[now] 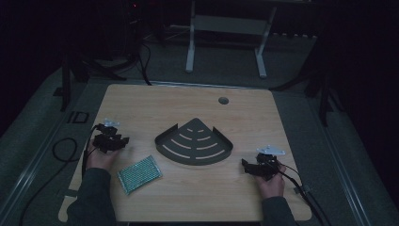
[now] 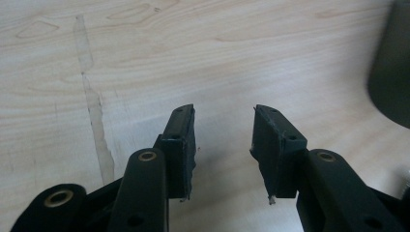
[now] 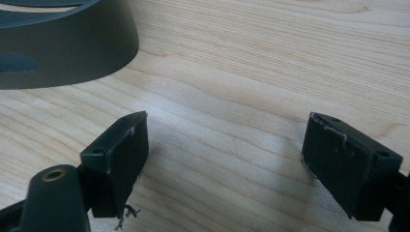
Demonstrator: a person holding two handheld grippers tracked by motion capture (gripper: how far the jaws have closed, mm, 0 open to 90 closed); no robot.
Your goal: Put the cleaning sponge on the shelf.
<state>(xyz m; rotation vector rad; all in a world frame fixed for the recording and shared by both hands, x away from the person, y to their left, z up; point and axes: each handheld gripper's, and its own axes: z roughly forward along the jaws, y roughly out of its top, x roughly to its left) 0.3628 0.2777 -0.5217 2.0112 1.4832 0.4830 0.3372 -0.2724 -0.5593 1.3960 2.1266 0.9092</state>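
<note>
A dark fan-shaped slotted tray (image 1: pixel 194 141) lies in the middle of the wooden table (image 1: pixel 188 103). A green scouring sponge (image 1: pixel 139 173) lies near the front left. My left gripper (image 1: pixel 123 140) rests at the table's left side, in a hand, jaws apart with only bare wood between them (image 2: pixel 225 133). At the right front my right gripper (image 1: pixel 245 165) is held low over the table, jaws wide apart with nothing between them (image 3: pixel 225 140). The tray's curved wall (image 3: pixel 67 46) shows at the upper left of the right gripper view, and its edge (image 2: pixel 394 77) at the right of the left gripper view.
A round cable hole (image 1: pixel 223 100) sits near the table's far edge. Black cables (image 1: pixel 61 150) trail off the left side and another off the right front. A white frame stand (image 1: pixel 226 33) is on the floor behind the table. Surroundings are dark.
</note>
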